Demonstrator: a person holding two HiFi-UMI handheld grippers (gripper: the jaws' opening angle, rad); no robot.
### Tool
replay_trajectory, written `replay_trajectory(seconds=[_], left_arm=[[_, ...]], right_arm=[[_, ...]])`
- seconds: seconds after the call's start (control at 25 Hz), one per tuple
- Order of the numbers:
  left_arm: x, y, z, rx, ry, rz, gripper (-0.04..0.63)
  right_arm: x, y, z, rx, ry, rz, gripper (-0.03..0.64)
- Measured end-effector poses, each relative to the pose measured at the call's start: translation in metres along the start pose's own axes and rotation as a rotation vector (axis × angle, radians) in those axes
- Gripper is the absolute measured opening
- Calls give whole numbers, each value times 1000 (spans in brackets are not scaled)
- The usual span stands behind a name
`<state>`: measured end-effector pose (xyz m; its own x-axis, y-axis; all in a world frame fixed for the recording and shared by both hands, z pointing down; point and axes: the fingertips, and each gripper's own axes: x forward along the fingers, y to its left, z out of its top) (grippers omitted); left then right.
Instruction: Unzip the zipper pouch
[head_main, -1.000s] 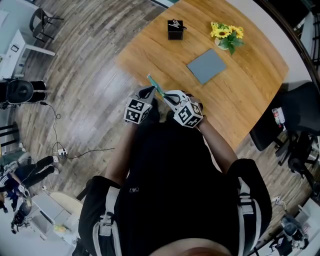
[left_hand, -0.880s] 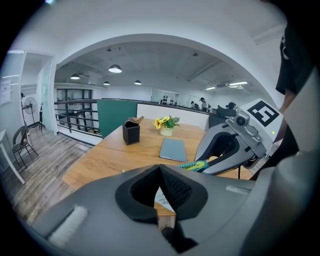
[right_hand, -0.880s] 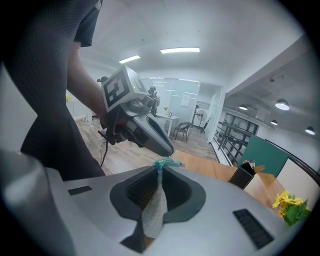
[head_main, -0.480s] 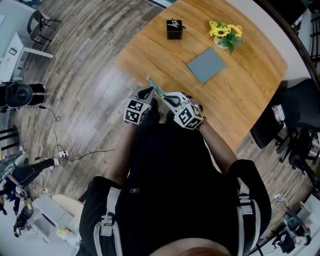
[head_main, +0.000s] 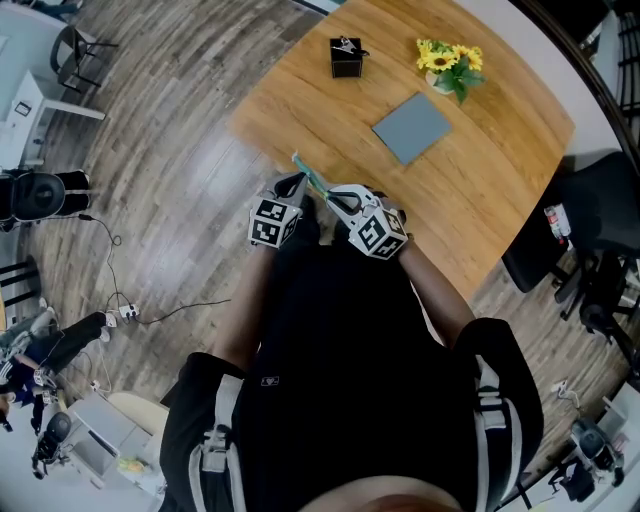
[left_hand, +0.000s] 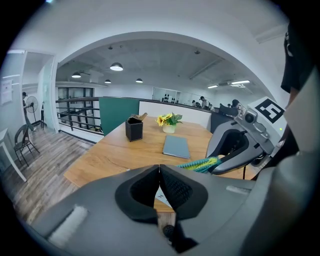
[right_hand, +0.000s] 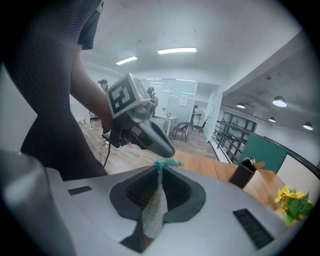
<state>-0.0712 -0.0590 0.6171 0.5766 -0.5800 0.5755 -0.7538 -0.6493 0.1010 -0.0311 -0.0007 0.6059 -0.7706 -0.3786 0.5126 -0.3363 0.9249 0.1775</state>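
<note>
At the near edge of the counter (head_main: 480, 190), my left claw (left_hand: 160, 175) is pressed together on a thin pale bit of the pouch (right_hand: 151, 212), which is held up between both claws. My right claw (right_hand: 159, 186) pinches its pale fabric, with the teal zipper edge on top. I judge the unzipping is only at its start. Next I must draw the claws apart along the zipper, if the left one really has the slider.

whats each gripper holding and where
Right gripper pinches the zipper pouch by its fabric beside the teal zipper edge. Left gripper is shut; its hold cannot be told.
</note>
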Motion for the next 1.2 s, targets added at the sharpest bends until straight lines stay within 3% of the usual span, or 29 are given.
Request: replay_trajectory(seconds=[1.2], left_arm=[[10,19,-8,11,52,48,6]], right_arm=[[1,-3,4,-10,-28,33,34]])
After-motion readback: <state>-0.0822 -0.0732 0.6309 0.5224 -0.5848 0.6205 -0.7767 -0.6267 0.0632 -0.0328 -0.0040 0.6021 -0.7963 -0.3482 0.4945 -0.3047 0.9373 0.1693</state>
